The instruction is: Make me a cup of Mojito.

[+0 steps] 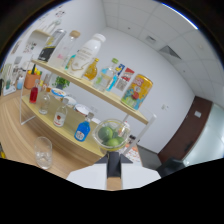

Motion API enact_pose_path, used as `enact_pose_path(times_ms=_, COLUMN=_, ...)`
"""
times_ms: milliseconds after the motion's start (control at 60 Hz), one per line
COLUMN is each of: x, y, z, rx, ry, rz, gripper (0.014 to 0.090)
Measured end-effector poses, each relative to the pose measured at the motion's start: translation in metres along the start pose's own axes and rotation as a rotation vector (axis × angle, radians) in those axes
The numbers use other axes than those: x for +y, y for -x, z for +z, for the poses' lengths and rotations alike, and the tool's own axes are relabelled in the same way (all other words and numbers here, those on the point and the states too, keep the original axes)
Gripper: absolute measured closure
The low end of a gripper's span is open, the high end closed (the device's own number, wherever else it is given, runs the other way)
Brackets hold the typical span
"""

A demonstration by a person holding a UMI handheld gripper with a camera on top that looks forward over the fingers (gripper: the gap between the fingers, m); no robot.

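Hiding its fingers' state, the gripper points toward a bowl of limes near a glass.

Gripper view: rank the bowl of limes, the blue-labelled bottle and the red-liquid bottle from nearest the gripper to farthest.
1. Bowl of limes, just ahead of the gripper.
2. Blue-labelled bottle, beside the bowl on the counter.
3. Red-liquid bottle, far along the counter, under the shelf.

Bright even room light; strong fisheye curvature; black vignette; soft blur throughout
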Motion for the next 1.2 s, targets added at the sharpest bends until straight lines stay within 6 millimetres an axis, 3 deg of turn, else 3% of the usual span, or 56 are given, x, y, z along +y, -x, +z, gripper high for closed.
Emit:
enact_pose_path(times_ms=150, x=0.077, y=0.001, z=0.014, rx=-0.106, ry=0.129, rz=0.340, gripper=0.0885)
enact_pose_path(times_ms=300, x=0.161, y=0.029, z=0.034, rx=-0.188, ry=0.293, rz=0.499, gripper=0.0885)
enact_pose_path(times_ms=417, x=0.206, y=0.056, z=0.041, rx=-0.255, ry=0.386, rz=0.546, gripper=0.0887)
enact_pose_path(times_ms=533, x=0.231, y=0.074, z=0.042, rx=-0.297, ry=0.437, rz=0.551, gripper=0.0886)
enact_pose_path(times_ms=783, x=0.248, y=0.077, z=0.041, rx=-0.295, ry=0.446, rz=0.487, gripper=0.0858)
enact_pose_path(times_ms=833, x=0.248, y=0.073, z=0.042, rx=-0.285, ry=0.440, rz=0.476, gripper=0.0693)
enact_pose_path(times_ms=883, x=0.247, y=0.071, z=0.041, rx=-0.281, ry=0.438, rz=0.472, gripper=0.0573)
enact_pose_path(times_ms=950, x=0.245, y=0.064, z=0.039, rx=-0.264, ry=0.437, rz=0.477, gripper=0.0279)
enact_pose_path(times_ms=983, x=0.239, y=0.060, z=0.038, rx=-0.258, ry=0.419, rz=0.481, gripper=0.0209)
enact_pose_path(times_ms=1083, x=0.219, y=0.049, z=0.029, rx=-0.227, ry=0.380, rz=0.476, gripper=0.0191)
enact_pose_path(times_ms=1200, x=0.175, y=0.043, z=0.010, rx=-0.204, ry=0.303, rz=0.484, gripper=0.0190)
